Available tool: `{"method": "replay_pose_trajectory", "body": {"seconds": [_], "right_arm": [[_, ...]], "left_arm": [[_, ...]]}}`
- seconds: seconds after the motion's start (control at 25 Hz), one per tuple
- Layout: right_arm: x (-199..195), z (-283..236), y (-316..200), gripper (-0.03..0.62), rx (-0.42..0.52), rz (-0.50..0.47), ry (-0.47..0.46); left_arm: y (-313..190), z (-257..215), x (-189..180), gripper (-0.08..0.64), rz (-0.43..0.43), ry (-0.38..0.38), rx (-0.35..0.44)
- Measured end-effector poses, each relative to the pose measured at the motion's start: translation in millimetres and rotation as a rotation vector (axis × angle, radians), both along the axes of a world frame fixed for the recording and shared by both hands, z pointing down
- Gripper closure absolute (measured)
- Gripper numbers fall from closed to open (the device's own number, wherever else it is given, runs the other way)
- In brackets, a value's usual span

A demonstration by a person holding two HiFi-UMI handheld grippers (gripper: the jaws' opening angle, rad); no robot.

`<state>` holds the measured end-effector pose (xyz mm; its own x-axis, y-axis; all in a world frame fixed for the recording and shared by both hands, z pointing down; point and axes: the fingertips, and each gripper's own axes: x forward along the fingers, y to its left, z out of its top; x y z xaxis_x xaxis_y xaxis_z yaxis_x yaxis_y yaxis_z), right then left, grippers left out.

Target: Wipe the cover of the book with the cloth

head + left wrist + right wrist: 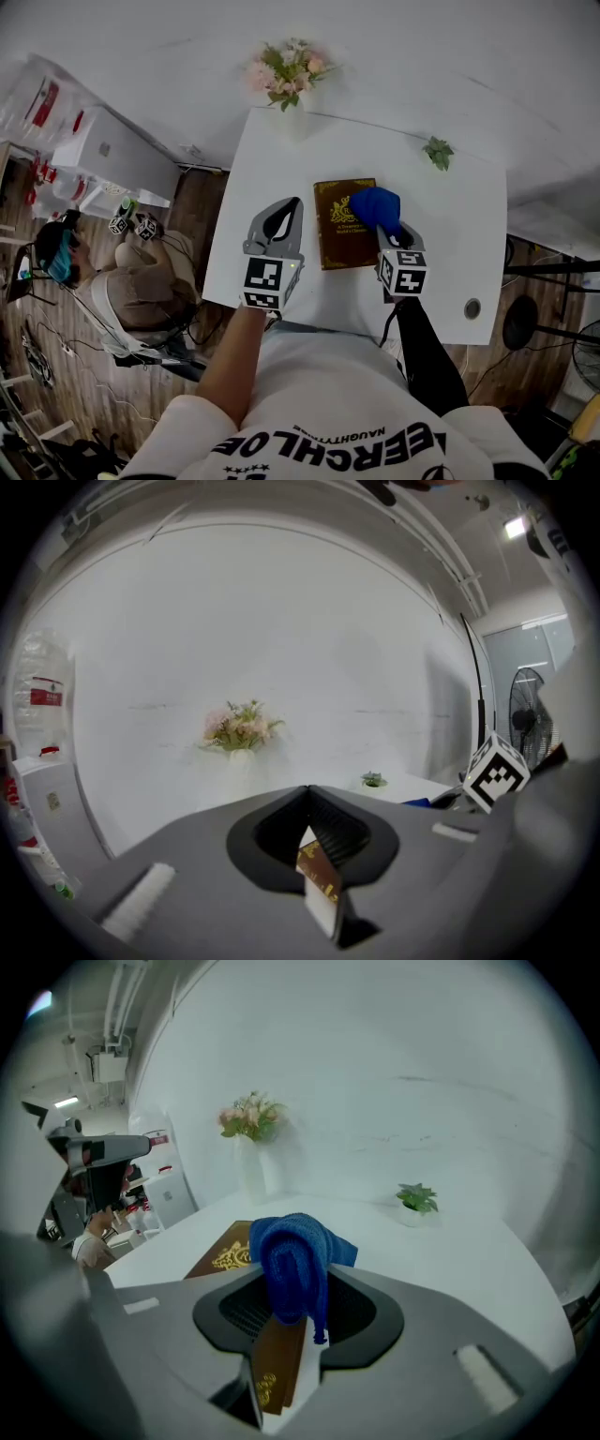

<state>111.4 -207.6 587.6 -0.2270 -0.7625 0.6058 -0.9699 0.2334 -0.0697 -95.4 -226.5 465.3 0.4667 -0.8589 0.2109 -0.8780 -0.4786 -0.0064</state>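
Observation:
A brown book (342, 234) with gold print lies flat in the middle of the white table (450, 244). My right gripper (384, 228) is shut on a bunched blue cloth (376, 205), which hangs over the book's right part. In the right gripper view the cloth (295, 1260) stands up between the jaws, with the book (225, 1252) just under and left of it. My left gripper (294, 202) hovers just left of the book, shut and holding nothing. In the left gripper view a corner of the book (319, 876) shows through the gap behind the closed tips (307, 790).
A vase of pink flowers (289, 73) stands at the table's far edge, and a small green plant (437, 152) at the far right. A round hole cover (472, 307) sits near the front right. A seated person (122, 281) and a white cabinet (112, 155) are left of the table.

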Motion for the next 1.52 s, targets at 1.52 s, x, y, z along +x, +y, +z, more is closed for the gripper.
{"method": "replay_pose_trajectory", "body": {"seconds": [1.52], "right_arm": [[-94.5, -9.7, -24.5, 0.459, -0.021, -0.224, -0.009]], "left_arm": [[-2.8, 10.6, -19.7, 0.503, -0.022, 0.038, -0.035]]}}
